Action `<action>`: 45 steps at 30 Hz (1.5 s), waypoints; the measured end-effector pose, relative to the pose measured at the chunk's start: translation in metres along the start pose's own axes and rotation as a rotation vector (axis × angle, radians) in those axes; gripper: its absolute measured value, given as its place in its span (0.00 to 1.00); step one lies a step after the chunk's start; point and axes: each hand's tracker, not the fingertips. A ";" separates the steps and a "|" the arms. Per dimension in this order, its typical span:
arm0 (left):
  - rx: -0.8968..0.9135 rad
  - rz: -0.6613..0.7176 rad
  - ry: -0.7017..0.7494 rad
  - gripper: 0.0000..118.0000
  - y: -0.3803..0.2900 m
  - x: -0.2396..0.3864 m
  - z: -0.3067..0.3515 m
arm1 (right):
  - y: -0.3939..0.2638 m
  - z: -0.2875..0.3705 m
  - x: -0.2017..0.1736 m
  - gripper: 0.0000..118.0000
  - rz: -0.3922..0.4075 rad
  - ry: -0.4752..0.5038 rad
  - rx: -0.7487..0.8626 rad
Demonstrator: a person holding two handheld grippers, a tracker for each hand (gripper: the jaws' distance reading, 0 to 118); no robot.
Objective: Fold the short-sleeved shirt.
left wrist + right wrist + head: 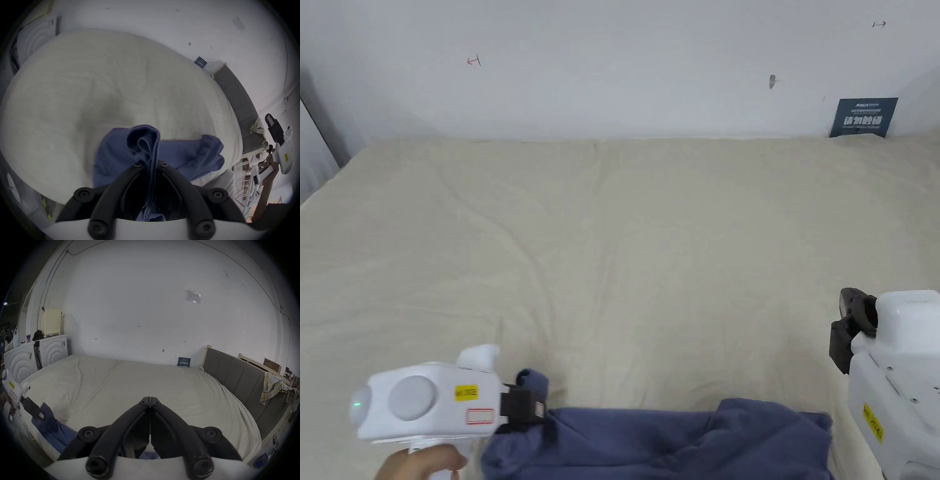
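Blue short-sleeved shirt [675,440] lying bunched at the near edge of the bed [625,250] — soft, light, limp cotton by the look of it, likely sagging and sliding into new creases when lifted, not fragile. Looking plain dark blue, no print visible, crumpled into a long heap running left to right, folds piling up, nothing spread flat yet. Left gripper [532,407] clenching a gathered wad of the fabric at the heap's left end; in the left gripper view the cloth [146,146] passing between both jaws and puffing out in a loop beyond the tips [150,164]. Right gripper [845,334] hanging to the right, apart from the shirt, holding nothing — jaws pressed together in the right gripper view [150,400]. Best hold points probably a seam or corner — shoulder or hem — one per gripper, well apart, so the cloth hangs open instead of bunching. Folding looking barely started; flattening needed first.
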 end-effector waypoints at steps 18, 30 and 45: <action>-0.015 -0.021 -0.053 0.99 -0.014 0.090 -0.067 | -0.010 0.014 0.036 0.00 -0.026 -0.064 -0.013; 0.406 -0.016 0.082 0.08 -0.033 0.048 0.006 | -0.007 0.014 0.031 0.00 -0.025 -0.040 -0.004; 0.157 -0.156 0.140 0.03 -0.072 0.082 -0.088 | -0.008 0.012 0.036 0.00 -0.027 -0.039 -0.013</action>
